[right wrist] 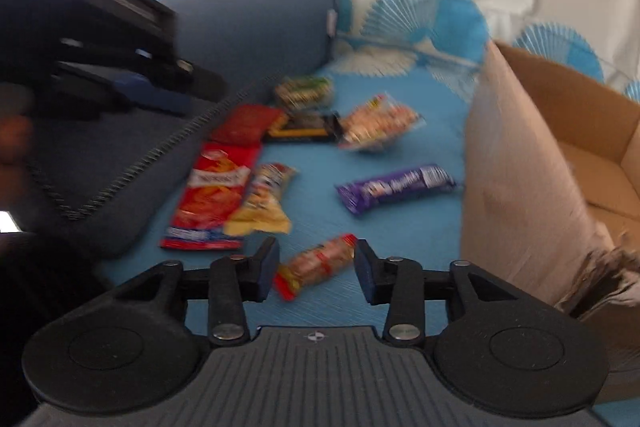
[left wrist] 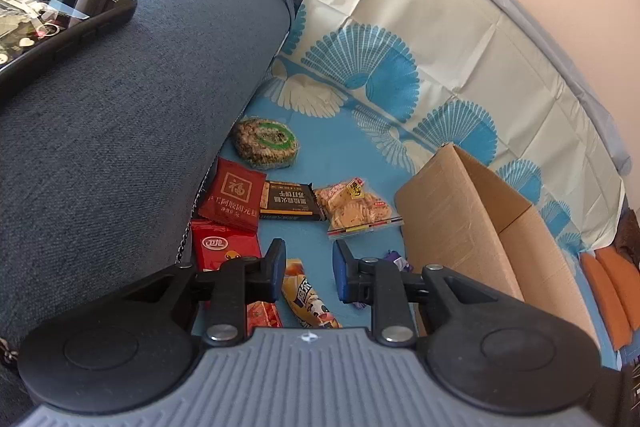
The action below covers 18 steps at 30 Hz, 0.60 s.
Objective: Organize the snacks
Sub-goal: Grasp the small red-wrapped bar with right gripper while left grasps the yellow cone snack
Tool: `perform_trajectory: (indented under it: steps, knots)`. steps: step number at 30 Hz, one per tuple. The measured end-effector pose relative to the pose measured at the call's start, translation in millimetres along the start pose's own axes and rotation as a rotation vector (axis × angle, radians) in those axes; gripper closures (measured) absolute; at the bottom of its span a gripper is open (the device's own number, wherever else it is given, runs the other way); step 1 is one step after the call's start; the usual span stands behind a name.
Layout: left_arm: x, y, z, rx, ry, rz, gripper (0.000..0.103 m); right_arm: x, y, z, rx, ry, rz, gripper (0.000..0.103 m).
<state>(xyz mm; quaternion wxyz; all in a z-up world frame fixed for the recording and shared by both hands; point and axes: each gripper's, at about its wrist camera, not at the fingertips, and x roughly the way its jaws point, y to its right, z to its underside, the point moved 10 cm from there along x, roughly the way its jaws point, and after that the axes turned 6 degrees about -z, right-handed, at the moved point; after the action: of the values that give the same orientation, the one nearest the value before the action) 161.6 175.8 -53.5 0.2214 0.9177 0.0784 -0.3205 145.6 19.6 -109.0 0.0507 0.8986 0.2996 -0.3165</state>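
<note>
On the blue fan-print cloth beside the open brown cardboard box (right wrist: 560, 147), I hover spread right tongs (right wrist: 316, 269) over a red-ended clear-wrapped cracker pack (right wrist: 316, 265); left tongs (left wrist: 310, 269) spread too.

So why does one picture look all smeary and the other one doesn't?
Right wrist view: motion blur smears the purple bar and red chip bag. Left wrist view: sharp, the dark red packet has readable print; fisheye bends the cardboard box.
</note>
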Motion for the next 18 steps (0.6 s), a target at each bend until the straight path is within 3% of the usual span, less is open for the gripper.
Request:
perform_trajectory:
  steps: [2, 4, 8, 9, 11, 12, 13, 18]
  knots:
    - [2, 1, 1, 0.012, -0.012, -0.008, 0.074, 16, 10, 3, 0.057, -0.037, 0.010, 0.052]
    - [5, 2, 2, 0.027, -0.023, -0.016, 0.071, 23, 14, 4, 0.103, -0.038, -0.003, 0.037]
    - [17, 5, 9, 0.053, -0.082, -0.033, 0.061, 31, 12, 7, 0.093, -0.049, -0.009, 0.036]
    - [21, 5, 11, 0.059, -0.103, -0.043, 0.061, 32, 12, 9, 0.088, -0.058, -0.009, 0.038]
    - [31, 6, 16, 0.077, -0.152, -0.061, 0.059, 29, 11, 9, 0.057, -0.052, -0.003, 0.057]
    - [36, 7, 19, 0.086, -0.177, -0.069, 0.058, 28, 9, 9, 0.042, -0.049, -0.015, 0.072]
    - [40, 7, 22, 0.093, -0.198, -0.077, 0.058, 26, 8, 9, 0.032, -0.048, -0.023, 0.079]
    - [54, 9, 28, 0.112, -0.241, -0.094, 0.052, 19, 11, 10, 0.029, -0.047, -0.013, 0.084]
